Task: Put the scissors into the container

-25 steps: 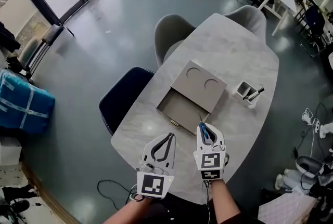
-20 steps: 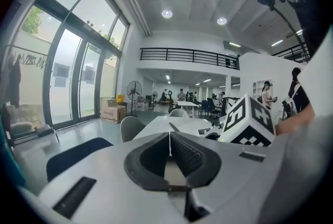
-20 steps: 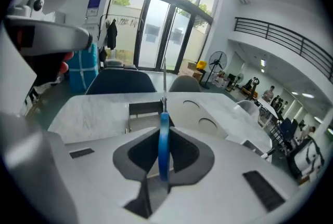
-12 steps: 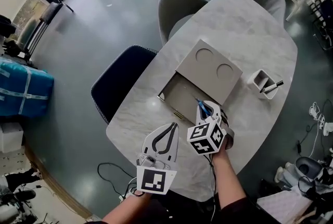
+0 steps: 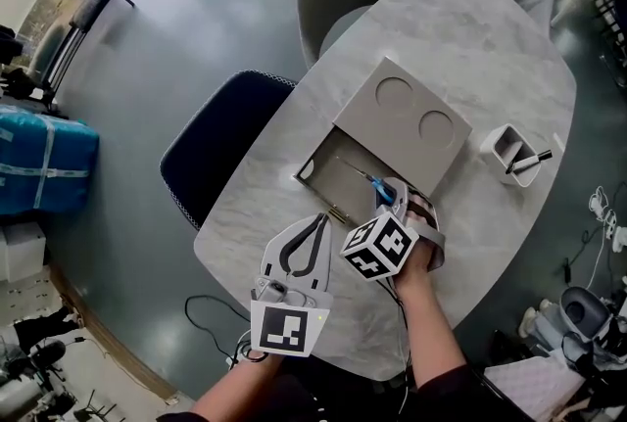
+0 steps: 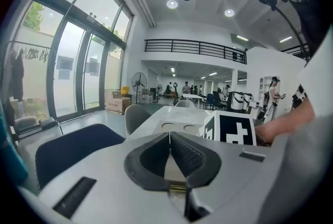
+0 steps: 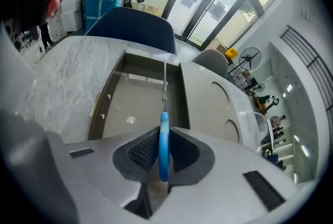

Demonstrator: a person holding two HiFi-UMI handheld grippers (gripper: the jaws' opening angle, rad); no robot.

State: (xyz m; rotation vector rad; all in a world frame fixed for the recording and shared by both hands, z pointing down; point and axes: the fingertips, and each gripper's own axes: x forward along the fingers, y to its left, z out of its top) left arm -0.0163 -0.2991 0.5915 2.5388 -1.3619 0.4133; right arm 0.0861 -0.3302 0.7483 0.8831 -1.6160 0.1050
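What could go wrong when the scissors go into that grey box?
The right gripper pinches the scissors only by the thin blue handle, so they might swivel or slip out early. The blades run close to the side wall of the container, beside the flat cover with two round dents. They could bump that edge and end up lying on the cover instead of inside.

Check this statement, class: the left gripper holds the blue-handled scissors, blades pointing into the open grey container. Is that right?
Wrong hand: the right gripper holds the blue-handled scissors, blades pointing into the open grey container. The right gripper view shows its jaws closed on the handle; the left gripper is empty.
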